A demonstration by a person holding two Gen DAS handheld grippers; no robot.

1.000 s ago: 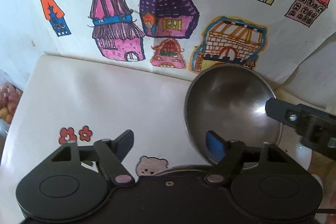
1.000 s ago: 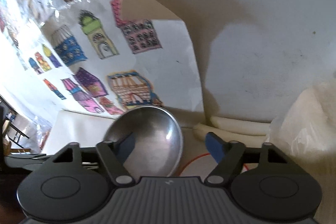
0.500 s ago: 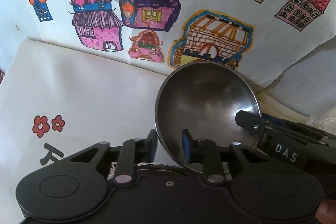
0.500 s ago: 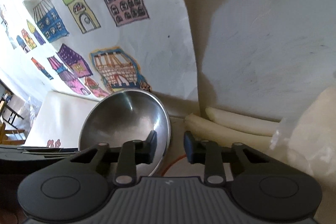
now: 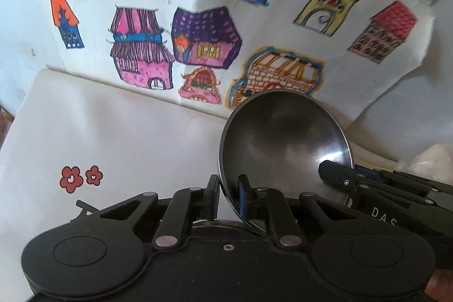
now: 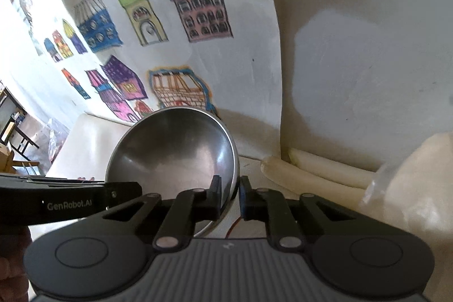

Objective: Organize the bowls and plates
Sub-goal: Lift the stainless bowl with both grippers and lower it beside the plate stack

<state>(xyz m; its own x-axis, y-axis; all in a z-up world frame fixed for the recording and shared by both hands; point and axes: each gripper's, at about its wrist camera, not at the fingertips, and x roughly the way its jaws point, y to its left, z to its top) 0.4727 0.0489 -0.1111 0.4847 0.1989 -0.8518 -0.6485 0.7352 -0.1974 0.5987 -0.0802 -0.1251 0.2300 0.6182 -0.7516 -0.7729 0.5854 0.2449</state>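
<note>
Left wrist view: I have both claws, left gripper (image 5: 228, 201) and right gripper (image 6: 230, 196), pinched nearly closed on opposite rims of the tilted steel bowl (image 5: 283, 143) just ahead; uneven pull could slip it.

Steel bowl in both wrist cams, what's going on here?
A person with two handheld grippers is holding one steel bowl between them. The left gripper is clamped on the bowl's left rim, the right gripper on the opposite rim. The bowl is tilted up on edge, its inside facing both cameras, above a white tabletop in front of a sheet of house drawings. It's empty.
</note>
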